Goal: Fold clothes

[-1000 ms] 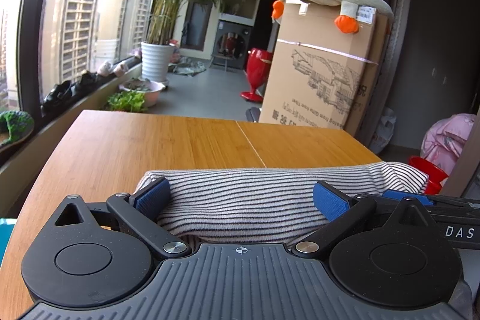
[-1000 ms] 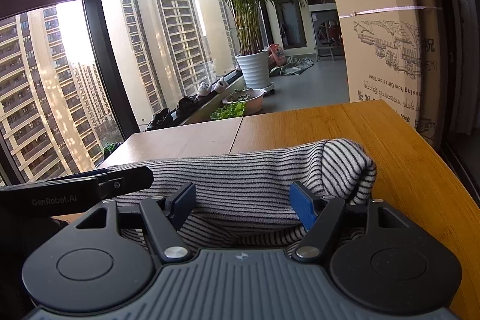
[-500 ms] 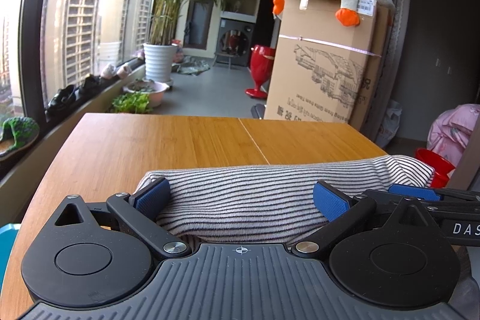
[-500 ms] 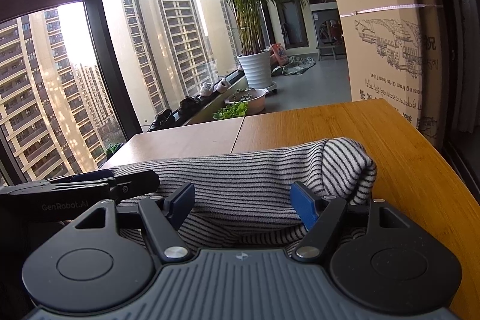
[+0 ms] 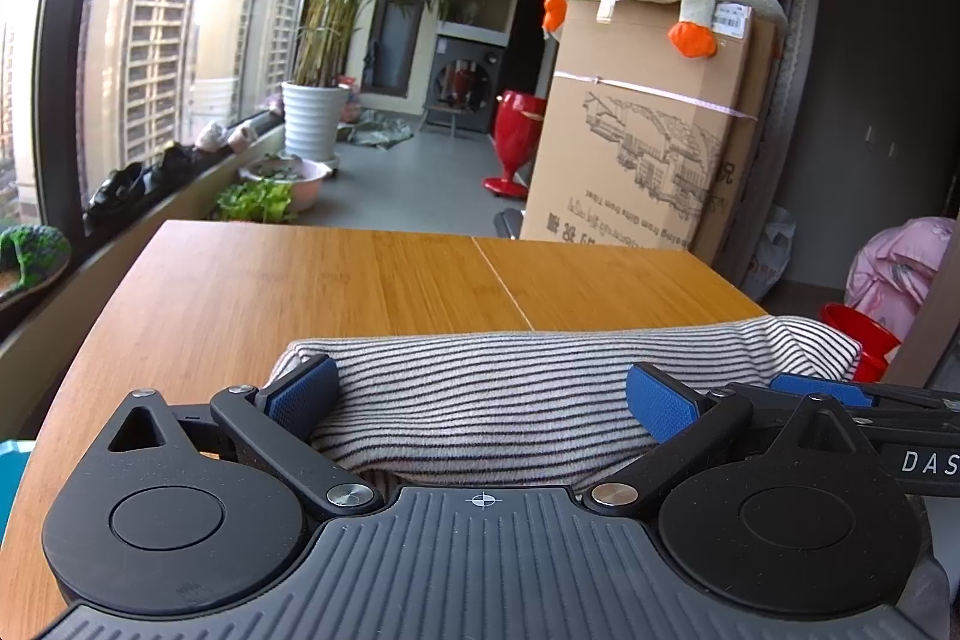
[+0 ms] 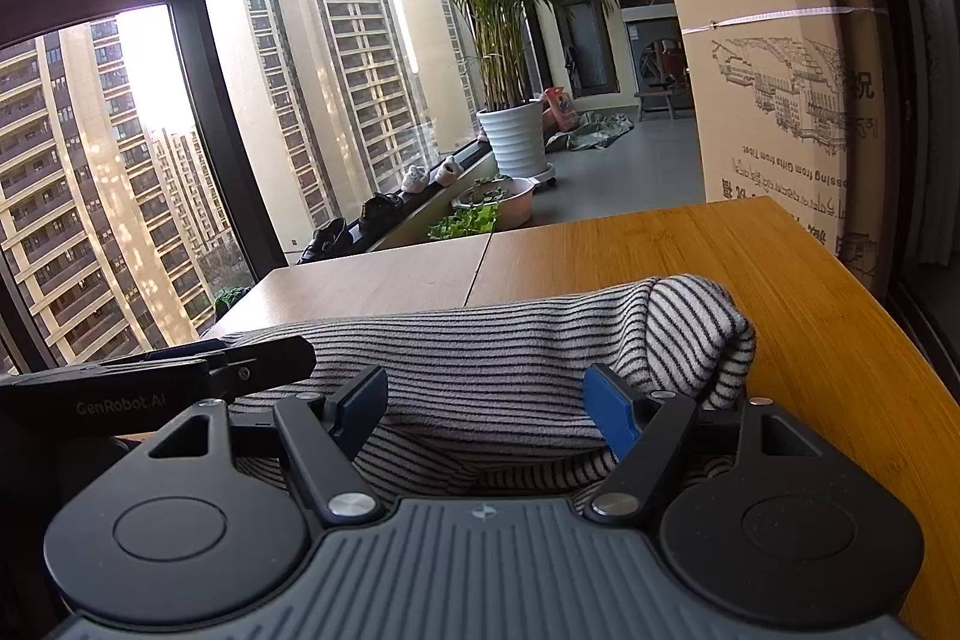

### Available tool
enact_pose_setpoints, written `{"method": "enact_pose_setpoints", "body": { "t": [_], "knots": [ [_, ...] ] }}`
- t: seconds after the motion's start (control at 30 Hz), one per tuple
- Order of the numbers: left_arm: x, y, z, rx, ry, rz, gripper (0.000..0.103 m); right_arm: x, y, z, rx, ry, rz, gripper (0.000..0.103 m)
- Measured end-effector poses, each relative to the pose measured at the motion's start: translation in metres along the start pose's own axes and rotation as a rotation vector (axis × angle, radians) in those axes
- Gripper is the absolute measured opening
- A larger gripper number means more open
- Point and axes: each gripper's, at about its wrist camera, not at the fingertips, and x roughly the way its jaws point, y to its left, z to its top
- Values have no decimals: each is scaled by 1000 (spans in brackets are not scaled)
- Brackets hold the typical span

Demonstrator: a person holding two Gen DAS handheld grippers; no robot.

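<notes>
Ahead of my tongs the wooden table (image 5: 372,292) lies bare out to its far edge, with open room left and right. The striped grey-and-black knit garment (image 5: 480,394) sits bunched in a long roll across the near part of the table. My left tongs (image 5: 480,397) stand wide apart around the roll; my right tongs (image 6: 483,403) likewise straddle it, gripping nothing. A pink basin (image 6: 510,205) holds greens.

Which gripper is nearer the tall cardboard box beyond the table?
Right. The right gripper straddles the striped garment's end on the cardboard box side; the left gripper straddles its window-side end, farther off.
</notes>
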Motion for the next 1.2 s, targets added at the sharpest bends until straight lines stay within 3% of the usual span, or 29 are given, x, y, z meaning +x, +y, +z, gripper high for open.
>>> {"method": "enact_pose_setpoints", "body": {
  "t": [0.27, 0.33, 0.4, 0.5, 0.67, 0.77, 0.83, 0.9, 0.93, 1.1, 1.2],
  "knots": [
    [6, -16, -1, 93, 40, 66, 103, -1, -22, 4, 83, 20, 73, 71],
    [5, -14, -2, 81, 32, 55, 103, -2, -25, 6, 57, 36, 67, 60],
    [3, -11, -2, 63, 21, 40, 103, -6, -28, 7, 6, 57, 41, 40],
    [1, -6, -2, 36, 10, 18, 103, -8, -32, 12, -43, 98, 16, 27],
    [0, -4, -1, 26, 6, 11, 103, -2, -27, 26, -89, 170, 3, 25],
    [-7, 8, 1, -46, -7, -27, 103, -5, -20, 47, -88, 163, 30, 36],
    [-11, 16, 2, -94, -16, -53, 103, -8, -11, 64, -166, 115, 54, 44],
    [-15, 24, 3, -143, -25, -78, 103, -8, -1, 77, -261, 72, 78, 62],
    [-17, 28, 3, -167, -29, -91, 103, -5, 3, 80, -308, 69, 97, 66],
    [-30, 50, 7, -291, -56, -148, 103, 33, 28, 74, -444, 168, 204, 74],
    [-48, 73, 14, -390, -108, -123, 103, 60, 41, 69, -448, 193, 258, 83]
  ]
}}
